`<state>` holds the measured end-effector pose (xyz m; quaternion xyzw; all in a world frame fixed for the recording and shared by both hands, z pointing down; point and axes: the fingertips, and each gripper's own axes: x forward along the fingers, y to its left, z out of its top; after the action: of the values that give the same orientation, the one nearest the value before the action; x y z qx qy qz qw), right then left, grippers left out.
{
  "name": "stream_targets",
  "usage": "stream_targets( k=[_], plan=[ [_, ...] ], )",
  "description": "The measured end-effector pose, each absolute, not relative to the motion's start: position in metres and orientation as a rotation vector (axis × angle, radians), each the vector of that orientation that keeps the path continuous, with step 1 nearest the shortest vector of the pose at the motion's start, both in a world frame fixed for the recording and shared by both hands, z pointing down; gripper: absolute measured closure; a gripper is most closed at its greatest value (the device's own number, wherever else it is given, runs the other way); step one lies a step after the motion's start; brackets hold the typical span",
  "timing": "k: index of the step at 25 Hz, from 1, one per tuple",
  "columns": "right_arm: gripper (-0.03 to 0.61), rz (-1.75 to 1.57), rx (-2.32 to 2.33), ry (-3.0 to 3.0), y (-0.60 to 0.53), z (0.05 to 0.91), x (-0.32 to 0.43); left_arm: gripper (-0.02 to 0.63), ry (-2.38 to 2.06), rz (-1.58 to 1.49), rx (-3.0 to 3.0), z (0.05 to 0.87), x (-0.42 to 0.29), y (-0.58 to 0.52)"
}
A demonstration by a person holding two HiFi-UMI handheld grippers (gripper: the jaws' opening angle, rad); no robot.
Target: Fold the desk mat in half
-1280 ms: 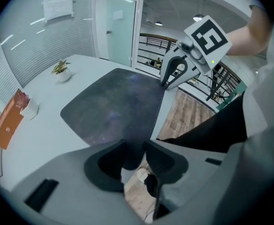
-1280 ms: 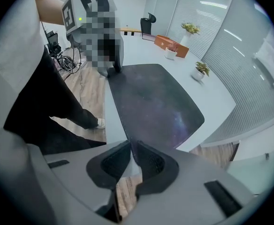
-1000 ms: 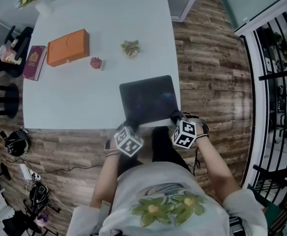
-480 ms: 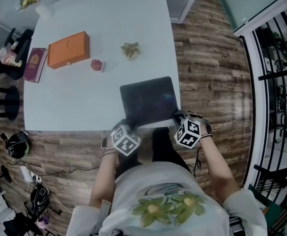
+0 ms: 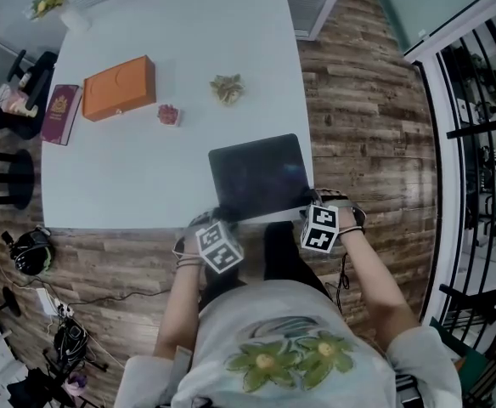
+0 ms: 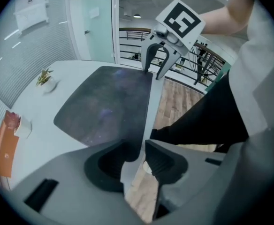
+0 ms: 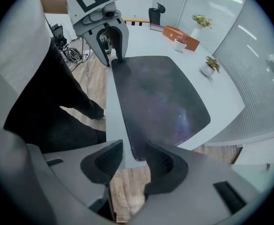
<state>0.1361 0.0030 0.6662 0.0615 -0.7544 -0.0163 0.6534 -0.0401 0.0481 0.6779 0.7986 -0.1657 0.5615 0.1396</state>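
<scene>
Pale desk [image 5: 138,177] carries the dark desk mat [image 5: 256,175] flat at its near edge. The left hand-held gripper [image 6: 139,159] and right hand-held gripper [image 7: 134,163] point down at the mat's two near corners. Their jaws have just been opening and are now released, each with a mat corner and the desk edge lying loose between the pads. One gripper per corner probably keeps that edge square. Well apart at the far side, an orange box [image 5: 118,83] sits closed, its contents hidden, just beside a maroon booklet [image 5: 59,109].
</scene>
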Motion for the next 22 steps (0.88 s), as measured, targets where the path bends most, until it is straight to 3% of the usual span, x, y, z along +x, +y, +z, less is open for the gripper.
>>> stream_targets(
  k=[4,9,22],
  plan=[
    [0.415,0.071,0.114,-1.705,-0.002,0.668,0.134,0.491,-0.486,1.589,2.289,0.679,-0.043,0.043],
    [0.538,0.053,0.143,-1.725,-0.011,0.666,0.137,0.554,-0.434,1.562,2.227,0.676,-0.042,0.037],
    [0.540,0.135,0.325,-1.839,-0.013,0.636,0.131,0.563,-0.533,1.386,2.264,0.647,-0.047,0.030]
  ],
)
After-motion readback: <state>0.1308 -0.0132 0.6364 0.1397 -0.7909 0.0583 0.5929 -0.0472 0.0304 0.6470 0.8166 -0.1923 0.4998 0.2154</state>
